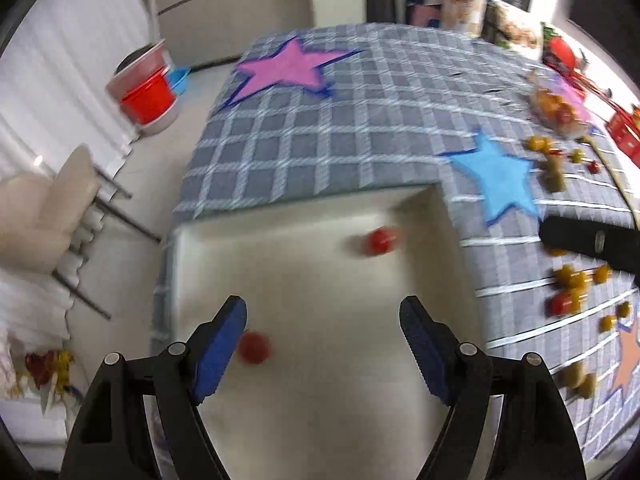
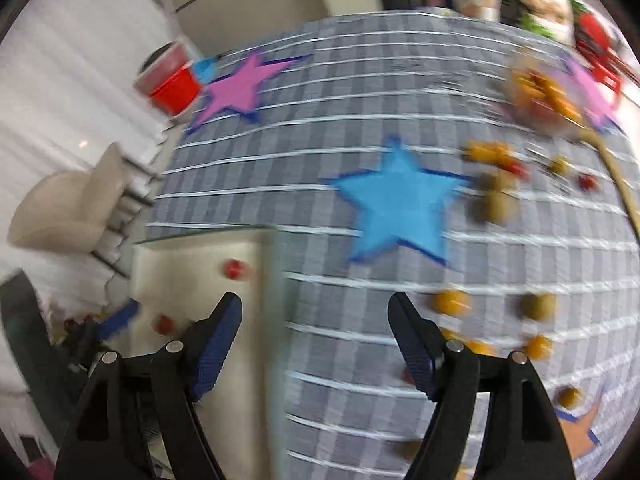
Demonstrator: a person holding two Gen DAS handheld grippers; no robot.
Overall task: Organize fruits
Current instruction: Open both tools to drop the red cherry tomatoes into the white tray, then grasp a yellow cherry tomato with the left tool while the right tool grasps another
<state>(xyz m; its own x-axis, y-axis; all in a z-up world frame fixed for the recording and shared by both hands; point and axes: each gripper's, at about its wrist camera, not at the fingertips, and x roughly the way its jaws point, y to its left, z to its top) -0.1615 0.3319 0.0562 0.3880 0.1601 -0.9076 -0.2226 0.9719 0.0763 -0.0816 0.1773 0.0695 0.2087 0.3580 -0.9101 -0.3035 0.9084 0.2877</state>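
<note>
A white tray (image 1: 304, 420) lies flat at the cloth's near left edge, shallow, with a low rim. Two small round red fruits rest in it, well apart: one (image 1: 379, 241) near the far right corner, one (image 1: 255, 347) nearer, toward the left. To the tray's right, many small fruits lie loose on the cloth: an orange one (image 2: 451, 302), an olive-green one (image 2: 538, 306), and a mixed orange, red and green cluster (image 1: 570, 292). Blur hides their exact kind.
</note>
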